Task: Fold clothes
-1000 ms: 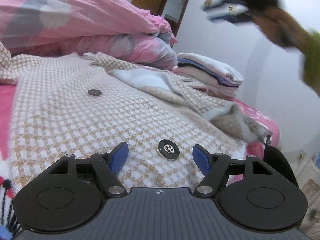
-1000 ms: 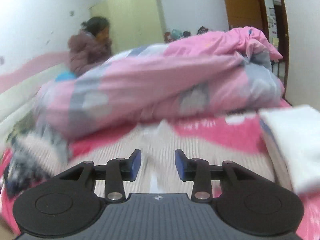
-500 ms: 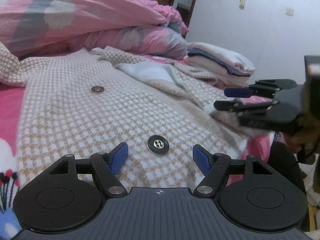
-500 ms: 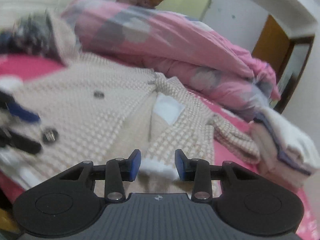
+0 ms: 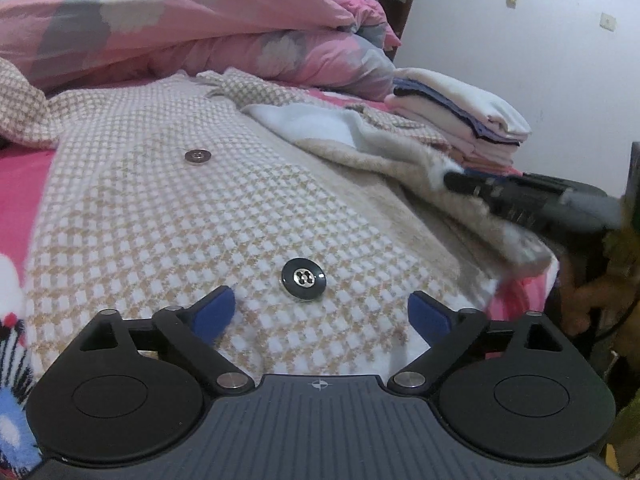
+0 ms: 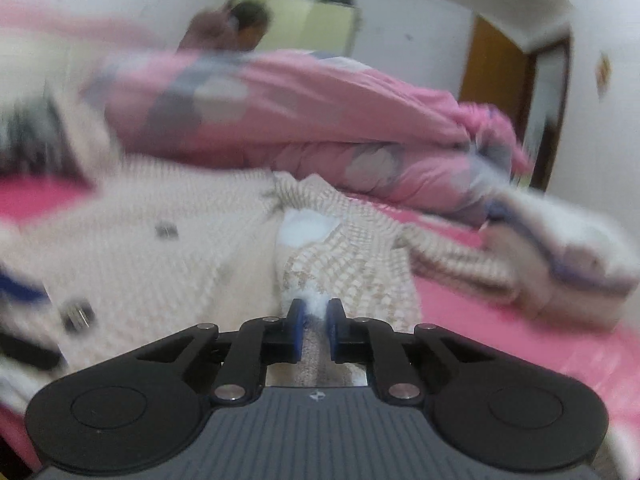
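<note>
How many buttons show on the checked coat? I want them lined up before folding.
2: a dark button between the left hand-held gripper fingers, a smaller button further up. Others may be hidden.

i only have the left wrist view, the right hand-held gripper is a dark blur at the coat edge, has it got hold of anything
Observer: Yes. In the right wrist view the right hand-held gripper has its blue pads closed on the fluffy front edge of the checked coat.
Operator: ok and whats past the folded pile on the right, my view cuts off there
Observer: The folded pile lies on the pink sheet, with a bare strip of sheet between it and the coat.
Operator: anyone else in the room
Observer: A person is beyond the pink duvet, by a pale green wardrobe.
</note>
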{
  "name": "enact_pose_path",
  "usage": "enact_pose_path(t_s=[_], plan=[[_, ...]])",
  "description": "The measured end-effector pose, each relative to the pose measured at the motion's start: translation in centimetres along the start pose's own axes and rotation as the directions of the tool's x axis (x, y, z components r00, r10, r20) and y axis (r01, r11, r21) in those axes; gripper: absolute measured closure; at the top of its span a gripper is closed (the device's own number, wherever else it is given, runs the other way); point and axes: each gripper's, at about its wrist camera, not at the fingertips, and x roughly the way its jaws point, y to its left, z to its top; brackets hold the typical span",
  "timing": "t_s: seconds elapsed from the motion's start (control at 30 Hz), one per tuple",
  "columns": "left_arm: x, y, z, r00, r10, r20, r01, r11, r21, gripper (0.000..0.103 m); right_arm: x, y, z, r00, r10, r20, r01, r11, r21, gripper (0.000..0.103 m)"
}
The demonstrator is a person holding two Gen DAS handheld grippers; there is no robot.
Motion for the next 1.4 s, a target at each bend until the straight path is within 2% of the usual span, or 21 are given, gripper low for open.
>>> enact_pose_path(t_s=[0.03, 0.1, 0.17, 0.27, 0.4, 0.47, 0.57, 0.63, 0.73, 0.9, 1.0, 1.07, 1.13, 1.17, 1.2, 1.23, 1.33, 1.4], plan=[[0.0, -0.1, 0.0, 1.0, 0.005, 0.0, -0.005, 1.0, 0.004, 0.008, -0.3, -1.1, 0.2, 0.999, 0.05, 0.01, -0.05, 0.995, 0.089, 0.095], [0.0, -0.1, 0.0, 1.0, 0.006, 0.0, -0.006, 1.0, -0.005, 0.008, -0.7, -3.1, 0.3, 0.989, 0.139, 0.043, -0.145, 0.96, 0.24, 0.095], [0.0, 0.0, 0.1, 1.0, 0.005, 0.002, -0.005, 1.0, -0.017, 0.008, -1.0, -4.9, 0.1, 0.973, 0.215, 0.083, -0.23, 0.903, 0.363, 0.095], [0.0, 0.2, 0.1, 1.0, 0.001, 0.005, -0.001, 0.999, -0.041, 0.008, -0.8, -6.7, -0.4, 0.953, 0.282, 0.109, -0.299, 0.825, 0.48, 0.095], [0.2, 0.4, 0.3, 1.0, 0.004, 0.008, -0.004, 0.998, -0.058, 0.009, -0.3, -8.4, -1.4, 0.892, 0.408, 0.197, -0.439, 0.669, 0.6, 0.095], [0.2, 0.6, 0.4, 1.0, 0.008, 0.008, -0.008, 0.998, -0.07, 0.011, -0.6, -8.5, -1.5, 0.86, 0.451, 0.241, -0.498, 0.634, 0.591, 0.095], [0.2, 1.0, 0.5, 1.0, 0.014, 0.011, -0.013, 0.996, -0.091, 0.018, -1.0, -7.8, -0.9, 0.824, 0.512, 0.241, -0.555, 0.647, 0.523, 0.095], [0.2, 1.3, 0.5, 1.0, 0.017, 0.015, -0.015, 0.994, -0.109, 0.022, -1.1, -6.9, -0.7, 0.805, 0.555, 0.208, -0.58, 0.663, 0.474, 0.095], [-0.1, 1.8, 0.6, 1.0, 0.008, 0.023, -0.004, 0.989, -0.151, 0.029, -1.1, -5.6, -0.6, 0.787, 0.604, 0.122, -0.597, 0.699, 0.394, 0.095], [-0.7, 3.6, 0.8, 0.997, -0.056, 0.047, 0.067, 0.962, -0.265, 0.037, -1.2, -3.9, -0.7, 0.767, 0.641, 0.015, -0.617, 0.731, 0.292, 0.095], [-0.7, 4.0, 0.9, 0.994, -0.093, 0.059, 0.107, 0.946, -0.306, 0.038, -1.5, -3.0, -1.7, 0.754, 0.655, -0.042, -0.619, 0.73, 0.29, 0.094], [-0.8, 3.8, 1.0, 0.992, -0.11, 0.065, 0.124, 0.945, -0.301, 0.039, -1.7, -2.4, -2.4, 0.744, 0.663, -0.08, -0.62, 0.73, 0.289, 0.092], [-1.0, 3.2, 1.0, 0.989, -0.132, 0.073, 0.147, 0.949, -0.277, 0.04, -1.9, -1.8, -3.1, 0.733, 0.67, -0.117, -0.621, 0.729, 0.287, 0.089], [-1.1, 2.9, 1.0, 0.986, -0.149, 0.076, 0.164, 0.951, -0.263, 0.04, -2.0, -1.4, -3.4, 0.727, 0.673, -0.136, -0.622, 0.729, 0.287, 0.084], [-1.0, 2.5, 1.0, 0.985, -0.158, 0.072, 0.171, 0.955, -0.243, 0.041, -2.1, -1.1, -3.8, 0.72, 0.676, -0.155, -0.622, 0.729, 0.286, 0.073], [-0.9, 2.0, 1.0, 0.984, -0.165, 0.066, 0.175, 0.959, -0.222, 0.042, -2.3, -1.0, -4.1, 0.717, 0.677, -0.168, -0.62, 0.729, 0.291, 0.069], [-0.3, 0.6, 1.0, 0.985, -0.169, 0.034, 0.173, 0.973, -0.153, 0.045, -3.6, -2.6, -5.4, 0.738, 0.657, -0.152, -0.573, 0.73, 0.372, 0.066], [0.4, -0.3, 1.0, 0.987, -0.161, 0.004, 0.16, 0.98, -0.114, 0.048, -4.2, -4.7, -6.4, 0.766, 0.63, -0.128, -0.515, 0.721, 0.463, 0.066]])
